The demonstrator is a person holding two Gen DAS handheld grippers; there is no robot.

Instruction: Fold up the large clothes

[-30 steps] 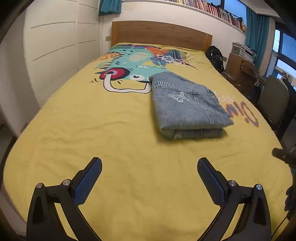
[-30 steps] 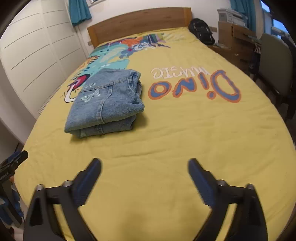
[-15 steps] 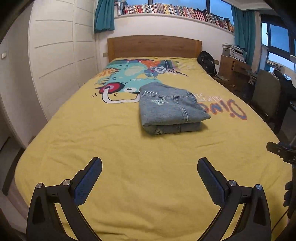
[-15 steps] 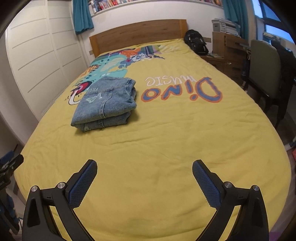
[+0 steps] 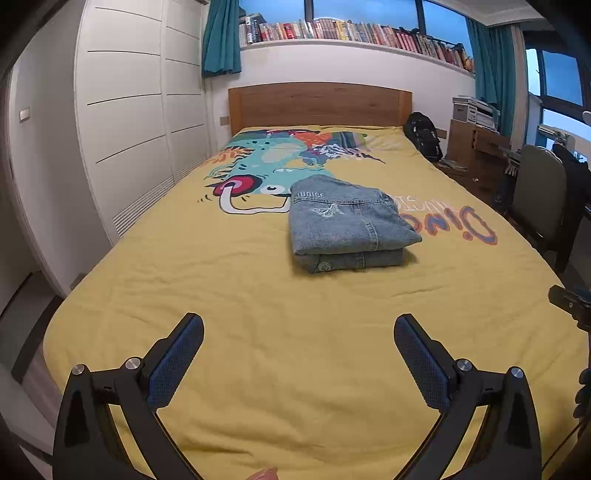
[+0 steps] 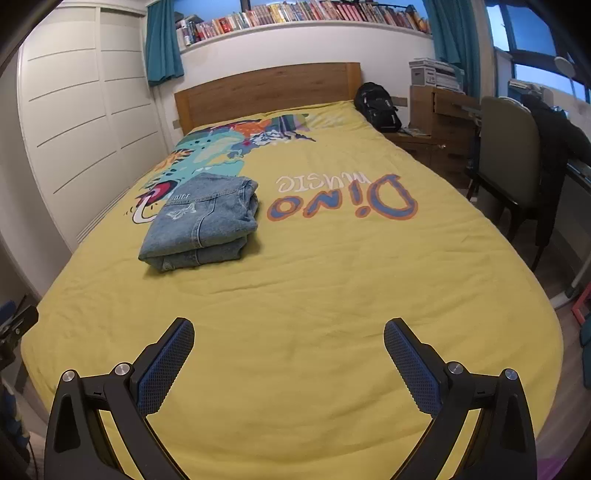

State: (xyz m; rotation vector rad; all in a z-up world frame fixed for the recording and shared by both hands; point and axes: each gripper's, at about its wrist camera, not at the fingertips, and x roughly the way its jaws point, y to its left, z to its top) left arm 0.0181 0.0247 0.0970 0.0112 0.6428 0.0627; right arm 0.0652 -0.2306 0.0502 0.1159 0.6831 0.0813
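Left wrist view shows your left gripper (image 5: 298,334) spread wide and holding nothing above the yellow bedspread (image 5: 258,314), and your right gripper (image 6: 289,338) is just as wide and empty. Toward twelve o'clock, well apart from both, the denim garment (image 5: 345,225) lies as a squared bundle; the fold looks finished, so keep both clear of it.

Book spines (image 5: 354,31) too small to read; chair (image 5: 539,206) edge-cropped.

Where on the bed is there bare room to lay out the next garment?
The yellow bedspread is bare between the folded denim garment and both open claws, left claw and right claw. It is also bare right of the denim, over the Dino lettering.
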